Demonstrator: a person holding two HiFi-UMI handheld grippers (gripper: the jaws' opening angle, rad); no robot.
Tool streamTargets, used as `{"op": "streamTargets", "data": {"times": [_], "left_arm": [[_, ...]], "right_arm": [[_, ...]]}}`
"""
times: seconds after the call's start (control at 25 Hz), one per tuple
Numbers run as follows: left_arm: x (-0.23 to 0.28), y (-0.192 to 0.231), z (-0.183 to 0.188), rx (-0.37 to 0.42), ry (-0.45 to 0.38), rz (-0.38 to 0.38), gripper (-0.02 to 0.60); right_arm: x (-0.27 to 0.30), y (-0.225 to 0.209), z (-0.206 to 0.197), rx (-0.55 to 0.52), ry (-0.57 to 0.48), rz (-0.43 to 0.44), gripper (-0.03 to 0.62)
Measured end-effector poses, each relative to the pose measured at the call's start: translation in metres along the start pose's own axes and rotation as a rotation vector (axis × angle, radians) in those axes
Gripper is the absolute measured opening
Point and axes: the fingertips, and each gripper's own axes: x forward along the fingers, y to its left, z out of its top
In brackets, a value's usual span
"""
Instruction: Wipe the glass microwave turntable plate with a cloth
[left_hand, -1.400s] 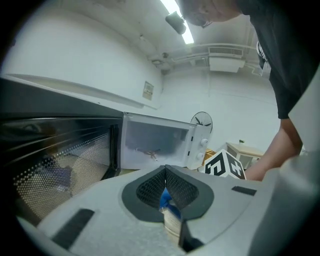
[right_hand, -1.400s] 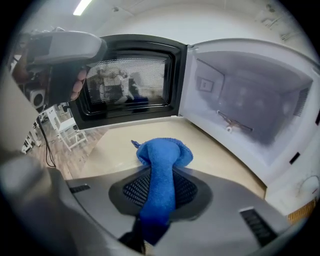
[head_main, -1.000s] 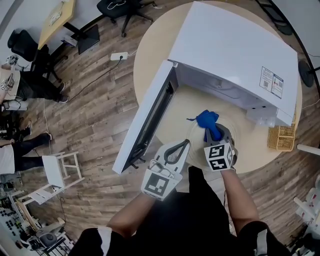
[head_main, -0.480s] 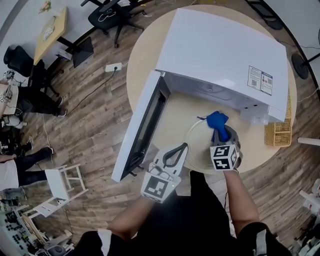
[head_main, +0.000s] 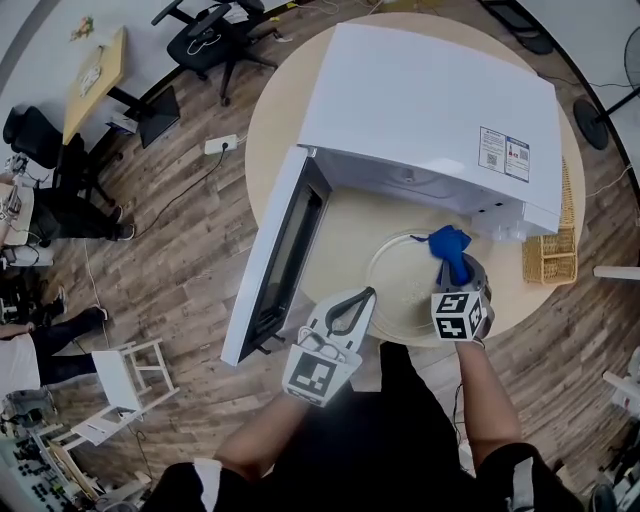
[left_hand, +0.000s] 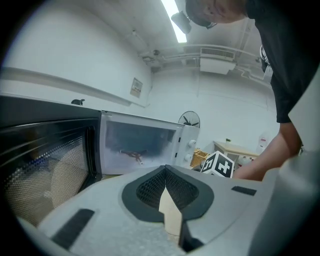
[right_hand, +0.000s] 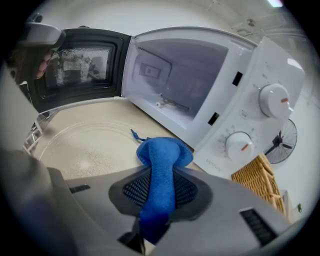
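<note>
The clear glass turntable plate (head_main: 405, 285) (right_hand: 85, 145) lies flat on the round wooden table in front of the open microwave. My right gripper (head_main: 455, 262) (right_hand: 162, 172) is shut on a blue cloth (head_main: 449, 245) (right_hand: 162, 165), whose bunched end sits over the plate's right rim. My left gripper (head_main: 352, 304) (left_hand: 167, 187) hovers at the plate's near-left edge, shut with nothing between its pads.
The white microwave (head_main: 430, 110) stands behind the plate, its door (head_main: 275, 255) swung open to the left. A wicker basket (head_main: 550, 260) (right_hand: 260, 175) sits to the right of it. The table's near edge is just below the plate.
The cloth in my right gripper has slid to the right across the plate, from its middle to its right rim. The left gripper has stayed in place.
</note>
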Motion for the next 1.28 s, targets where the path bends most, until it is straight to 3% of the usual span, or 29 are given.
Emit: {"op": "streamTargets", "data": {"times": [0.12, 0.32, 0.56, 1.0, 1.28], "left_arm": [[0.000, -0.002, 0.001, -0.009, 0.000, -0.003, 0.006], [-0.003, -0.006, 0.000, 0.053, 0.001, -0.024, 0.006], [-0.011, -0.002, -0.002, 0.043, 0.004, -0.007, 0.006], [-0.038, 0.007, -0.008, 0.013, -0.004, 0.047, 0.006], [-0.064, 0.019, -0.017, -0.009, -0.004, 0.101, 0.006]], "right_arm": [[-0.003, -0.008, -0.009, 0.017, 0.014, -0.024, 0.081], [-0.009, -0.016, -0.019, -0.007, 0.027, -0.060, 0.081], [-0.020, -0.017, -0.012, 0.034, -0.014, -0.061, 0.081], [-0.042, 0.047, 0.038, 0.102, -0.127, 0.102, 0.080], [-0.042, 0.116, 0.062, -0.015, -0.157, 0.243, 0.081]]}}
